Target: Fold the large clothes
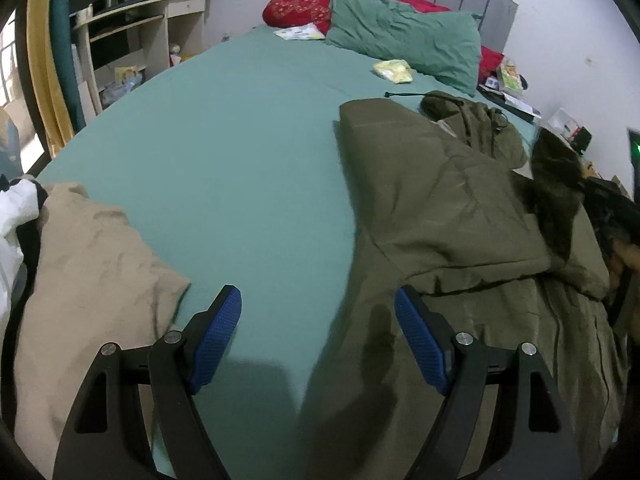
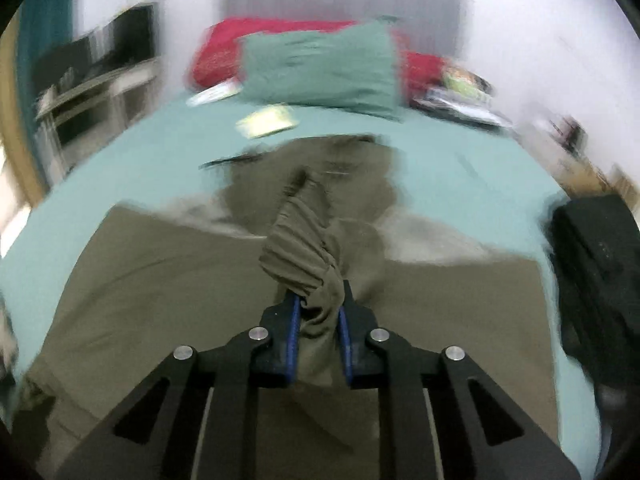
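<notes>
Left gripper (image 1: 318,304): being held above the bed with its blue-padded fingers (image 1: 218,336) spread wide apart and nothing between them. One finger is being seen over the bare teal sheet (image 1: 224,140), the other over the near edge of the olive garment (image 1: 452,216).

Right gripper (image 2: 319,310): being held clenched on a gathered bunch of the olive garment (image 2: 160,280), with pleated fabric being pinched between the two blue pads (image 2: 295,332) and standing up above them. This view is being blurred by motion.

Olive garment: a large coat or jacket, being laid across the right half of the bed in the left wrist view. One part is being shown doubled over on top of the body, and a dark fur-like trim (image 1: 556,184) is being seen at its far right side. A black drawstring (image 1: 404,95) is lying on the sheet just beyond its upper end.

Beige cloth (image 1: 96,280): being kept in a heap at the left near corner of the bed, well apart from the olive garment, touching a white garment (image 1: 16,216) at the frame edge.

Head of bed: a teal pillow (image 1: 408,36) is lying against a red blanket (image 1: 304,0), with a small yellow packet (image 1: 394,70) and a sheet of printed paper (image 1: 300,32) lying near them.

Beside the bed: a wooden desk unit (image 1: 132,40) is standing at the left wall.
</notes>
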`<action>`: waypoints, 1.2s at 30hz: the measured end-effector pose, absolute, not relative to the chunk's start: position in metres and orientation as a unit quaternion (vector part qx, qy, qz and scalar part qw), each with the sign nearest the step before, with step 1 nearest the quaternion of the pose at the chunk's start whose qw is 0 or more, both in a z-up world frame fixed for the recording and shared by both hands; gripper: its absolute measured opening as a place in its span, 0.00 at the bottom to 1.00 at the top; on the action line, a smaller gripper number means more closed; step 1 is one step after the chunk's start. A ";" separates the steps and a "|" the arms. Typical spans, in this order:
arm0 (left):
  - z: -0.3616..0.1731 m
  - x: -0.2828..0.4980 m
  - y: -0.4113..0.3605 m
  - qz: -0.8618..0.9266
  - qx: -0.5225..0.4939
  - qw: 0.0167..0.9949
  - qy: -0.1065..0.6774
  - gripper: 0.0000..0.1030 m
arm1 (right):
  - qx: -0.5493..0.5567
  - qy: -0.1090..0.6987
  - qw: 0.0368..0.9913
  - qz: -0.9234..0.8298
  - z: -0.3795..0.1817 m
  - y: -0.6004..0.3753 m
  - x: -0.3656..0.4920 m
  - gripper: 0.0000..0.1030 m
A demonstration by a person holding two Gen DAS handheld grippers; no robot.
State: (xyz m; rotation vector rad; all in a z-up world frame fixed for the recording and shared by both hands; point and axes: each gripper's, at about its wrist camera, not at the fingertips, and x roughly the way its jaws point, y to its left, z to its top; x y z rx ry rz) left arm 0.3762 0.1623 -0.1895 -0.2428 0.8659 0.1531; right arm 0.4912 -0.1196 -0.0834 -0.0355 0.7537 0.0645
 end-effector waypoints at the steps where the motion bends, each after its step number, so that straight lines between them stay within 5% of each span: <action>1: -0.189 0.376 0.159 0.071 -0.114 0.899 0.416 0.80 | 0.009 0.380 0.925 0.006 -0.087 -0.150 0.489 0.16; 9: -0.194 0.379 0.139 0.059 -0.093 0.900 0.421 0.80 | 0.097 0.455 0.881 -0.088 -0.149 -0.268 0.458 0.29; 12: -0.192 0.379 0.137 0.056 -0.090 0.903 0.417 0.80 | 0.061 0.449 0.886 -0.096 -0.139 -0.266 0.444 0.45; 17: -0.188 0.384 0.145 0.071 -0.095 0.908 0.403 0.80 | 0.033 0.394 0.908 -0.139 -0.104 -0.275 0.441 0.49; 19: -0.184 0.385 0.155 0.085 -0.100 0.912 0.388 0.80 | 0.037 0.366 0.922 -0.126 -0.088 -0.272 0.459 0.58; 32: -0.199 0.391 0.227 0.181 -0.160 0.887 0.393 0.80 | 0.067 0.398 0.914 0.039 -0.109 -0.186 0.668 0.60; 36: -0.211 0.397 0.223 0.172 -0.142 0.887 0.405 0.80 | 0.078 0.418 0.903 0.061 -0.133 -0.169 0.716 0.75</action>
